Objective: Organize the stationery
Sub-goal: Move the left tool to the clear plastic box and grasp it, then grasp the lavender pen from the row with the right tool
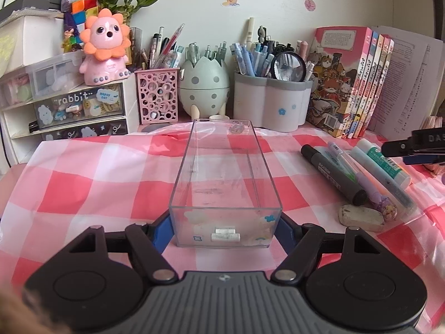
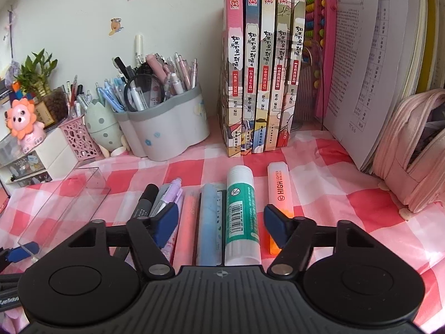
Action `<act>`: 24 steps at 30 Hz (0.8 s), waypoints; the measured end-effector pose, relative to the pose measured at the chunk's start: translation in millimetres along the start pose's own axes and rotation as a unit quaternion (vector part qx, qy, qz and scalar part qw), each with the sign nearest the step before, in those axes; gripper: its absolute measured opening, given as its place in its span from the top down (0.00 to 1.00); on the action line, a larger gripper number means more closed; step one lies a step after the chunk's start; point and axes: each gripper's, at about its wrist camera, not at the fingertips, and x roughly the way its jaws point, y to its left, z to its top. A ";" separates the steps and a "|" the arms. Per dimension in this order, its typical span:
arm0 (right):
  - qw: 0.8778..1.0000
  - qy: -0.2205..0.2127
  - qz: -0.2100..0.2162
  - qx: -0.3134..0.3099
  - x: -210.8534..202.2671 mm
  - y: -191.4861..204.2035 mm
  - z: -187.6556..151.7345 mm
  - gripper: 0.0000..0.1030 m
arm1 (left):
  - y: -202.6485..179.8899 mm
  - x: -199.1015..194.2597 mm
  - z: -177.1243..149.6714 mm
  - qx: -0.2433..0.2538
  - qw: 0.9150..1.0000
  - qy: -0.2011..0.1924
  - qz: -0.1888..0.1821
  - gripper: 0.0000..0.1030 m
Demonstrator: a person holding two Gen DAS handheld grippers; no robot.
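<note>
The clear box (image 1: pixel 225 183) is bracketed at its near end by the left gripper (image 1: pixel 225 222); its blue pads are seen at either wall, though whether they are pressed on or just beside cannot be told; nothing but small stickers and a white tab is seen in the box. Over on the checked cloth (image 2: pixel 347 194), the right gripper (image 2: pixel 221 224) is held with fingers spread apart above the row of loose stationery; nothing is clamped. Between the pads lie the glue stick (image 2: pixel 242 217), a blue pen (image 2: pixel 208 222) and a coral pen (image 2: pixel 187 222); the orange highlighter (image 2: pixel 278 194) is partly under the right pad; the black marker (image 2: pixel 144 199) and a lilac pen (image 2: pixel 169 194) sit by the left pad; an eraser (image 1: pixel 361 215) is seen near the markers in the left view.

Risks, as judged from here: with the items packed touching side by side, two could be pinched at once, or a round barrel could be rolled away by a closing pad; the light box could be tipped or skidded on the cloth if it is not firmly held.

Writing that can be read: "HIGH LIGHTER" on the highlighter; a barcode on the glue stick; "rabbit" and "HAPPY DAY" on the drawer unit (image 1: pixel 80 105); Chinese titles on the book spines (image 2: pixel 264 69).
</note>
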 end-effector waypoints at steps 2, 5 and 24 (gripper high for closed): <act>1.000 0.003 0.000 0.003 3.6 -0.6 2.2 0.41 | -1.9 0.2 0.2 0.002 1.000 0.000 -0.001 0.53; 1.000 0.012 -0.001 0.010 9.7 -2.3 5.1 0.50 | -4.0 0.6 -0.1 0.003 1.000 -0.002 0.000 0.53; 0.997 0.053 0.060 -0.006 36.3 50.5 12.2 0.79 | -5.4 1.1 0.0 0.008 1.000 -0.001 0.006 0.53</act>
